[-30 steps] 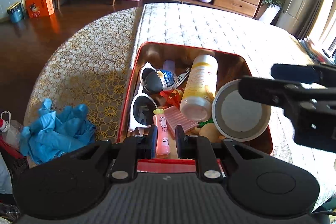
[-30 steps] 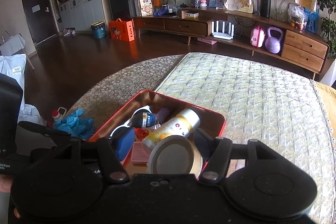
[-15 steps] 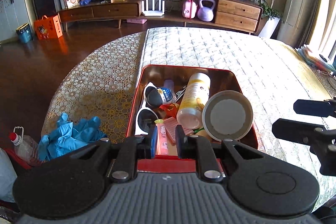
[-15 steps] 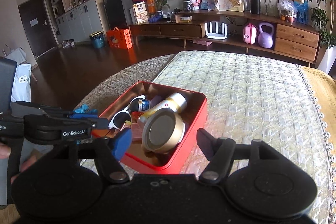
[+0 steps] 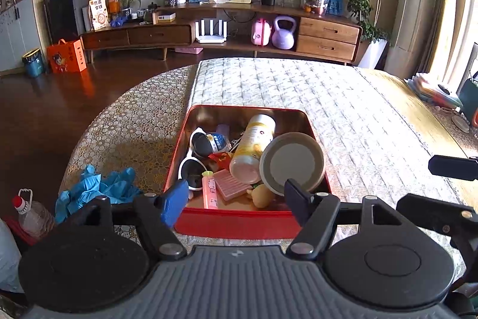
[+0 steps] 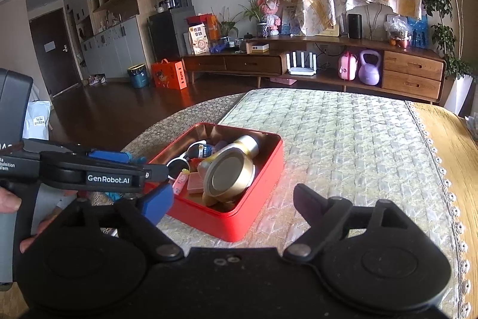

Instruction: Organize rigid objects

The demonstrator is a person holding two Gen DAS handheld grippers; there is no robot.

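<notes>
You have let go: left gripper [image 5: 236, 201] and right gripper [image 6: 233, 201], jaws opening and empty, now back off the red tin [image 5: 248, 224], its contents packed.

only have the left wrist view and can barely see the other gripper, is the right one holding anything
Observer: no, the right gripper has nothing between its fingers; its jaws are opening, short of the red tin.
Operator: what colour is that round tin's side
Observer: gold; the round tin leans tilted on the bottle.
Operator: who's holding my gripper
Observer: a hand grips the handle of the left gripper; its jaws are opening, empty, beside the tin.
</notes>
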